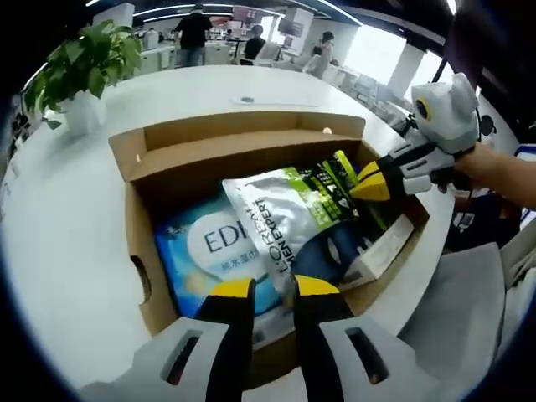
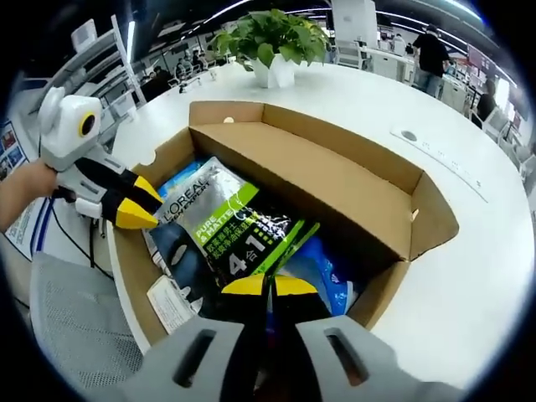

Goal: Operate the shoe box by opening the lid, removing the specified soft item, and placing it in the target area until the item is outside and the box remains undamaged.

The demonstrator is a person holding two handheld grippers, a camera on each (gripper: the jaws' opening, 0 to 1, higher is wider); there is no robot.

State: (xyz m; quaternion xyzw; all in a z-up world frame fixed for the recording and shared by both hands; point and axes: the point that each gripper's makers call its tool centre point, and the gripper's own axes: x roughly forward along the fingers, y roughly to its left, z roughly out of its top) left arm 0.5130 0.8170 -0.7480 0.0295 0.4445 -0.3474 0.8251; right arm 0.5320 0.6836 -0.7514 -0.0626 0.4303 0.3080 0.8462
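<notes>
inside the open shoe box (image 2: 318, 180) lies the silver-green pouch (image 2: 226, 226). both grippers, left gripper (image 1: 272, 289) and right gripper (image 2: 270, 285), clamp its opposite ends. they should lift together, level and slow, clear of the cardboard walls.

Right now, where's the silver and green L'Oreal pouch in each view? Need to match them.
Left gripper view: L'Oreal pouch lies mid-frame in the open cardboard box, right gripper pinching its far right corner.
Right gripper view: the pouch sits centre-left, left gripper at its left end.
Shared landmark: the potted plant on the white table beyond the box.
</notes>
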